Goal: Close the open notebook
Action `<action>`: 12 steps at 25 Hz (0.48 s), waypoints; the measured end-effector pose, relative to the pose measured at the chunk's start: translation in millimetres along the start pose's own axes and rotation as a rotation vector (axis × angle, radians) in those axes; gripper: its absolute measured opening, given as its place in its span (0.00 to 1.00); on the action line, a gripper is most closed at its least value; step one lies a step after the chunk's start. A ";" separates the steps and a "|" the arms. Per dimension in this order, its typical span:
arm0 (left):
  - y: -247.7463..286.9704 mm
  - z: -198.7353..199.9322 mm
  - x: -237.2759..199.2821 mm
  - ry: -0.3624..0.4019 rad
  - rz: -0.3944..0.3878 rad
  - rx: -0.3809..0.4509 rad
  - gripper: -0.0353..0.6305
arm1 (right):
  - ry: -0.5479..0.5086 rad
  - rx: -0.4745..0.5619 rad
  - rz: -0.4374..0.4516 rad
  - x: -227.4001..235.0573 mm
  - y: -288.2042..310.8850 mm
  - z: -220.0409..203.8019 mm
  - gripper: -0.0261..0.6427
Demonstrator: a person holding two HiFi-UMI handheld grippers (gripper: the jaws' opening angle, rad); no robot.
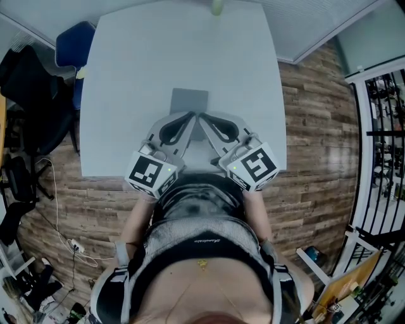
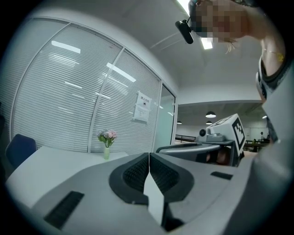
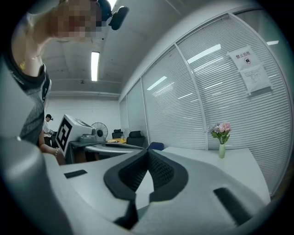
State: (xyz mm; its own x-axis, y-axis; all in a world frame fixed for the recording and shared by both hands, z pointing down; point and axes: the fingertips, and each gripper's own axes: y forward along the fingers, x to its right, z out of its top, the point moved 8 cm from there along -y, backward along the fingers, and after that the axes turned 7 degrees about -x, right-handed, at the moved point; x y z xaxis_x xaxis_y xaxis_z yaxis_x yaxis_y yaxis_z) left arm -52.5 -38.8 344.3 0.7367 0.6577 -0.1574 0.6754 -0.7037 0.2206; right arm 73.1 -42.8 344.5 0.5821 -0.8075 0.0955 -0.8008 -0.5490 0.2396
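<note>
The left gripper point(image 1: 190, 118) is clenched on nothing, its ribbed black pads point(image 2: 138, 173) pressed flat together. The right gripper point(image 1: 204, 119) beside it is clenched and empty likewise. Both lie nearly level over the near edge of the counter point(image 1: 126, 76), their tips almost meeting in a shallow V. Straight ahead at twelve o'clock, just beyond and partly under those tips, lies the notebook point(image 1: 188, 101), a thin slate-grey rectangle with square corners and a matt cover, flat on the counter. From where I stand it shows no pale pages and no second leaf, so it looks to me already shut, but the jaws hide its near end and I cannot be sure. If a cover is yet to be turned, I'd slide one closed tip under the free edge and swing it slowly over the spine. The second gripper should pin the other side so the thin book doesn't skate on that smooth, pale laminate. The gripper shells are moulded light-grey plastic, each carrying a white cube point(image 1: 152, 174) with black square markers. Far off at twelve o'clock a small green vase point(image 1: 217, 6) of pink flowers stands at the counter's far edge. A blue chair point(image 1: 73, 44) sits at ten o'clock on the wood-plank floor point(image 1: 316, 126).
</note>
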 end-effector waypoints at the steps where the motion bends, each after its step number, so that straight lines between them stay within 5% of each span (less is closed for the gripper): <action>1: -0.2 0.4 -0.4 -0.001 0.001 -0.001 0.07 | 0.001 0.000 0.000 0.0 0.3 -0.1 0.04; 12: 4.7 -4.2 0.1 0.007 -0.012 0.012 0.07 | 0.003 -0.008 -0.010 2.1 -1.6 -0.9 0.04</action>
State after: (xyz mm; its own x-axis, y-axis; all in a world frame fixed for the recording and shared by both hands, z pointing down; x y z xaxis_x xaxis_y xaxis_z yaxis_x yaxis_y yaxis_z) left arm -49.4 -40.9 349.4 0.7283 0.6681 -0.1527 0.6846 -0.6989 0.2069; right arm 75.7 -43.4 345.2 0.5907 -0.8012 0.0960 -0.7937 -0.5554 0.2482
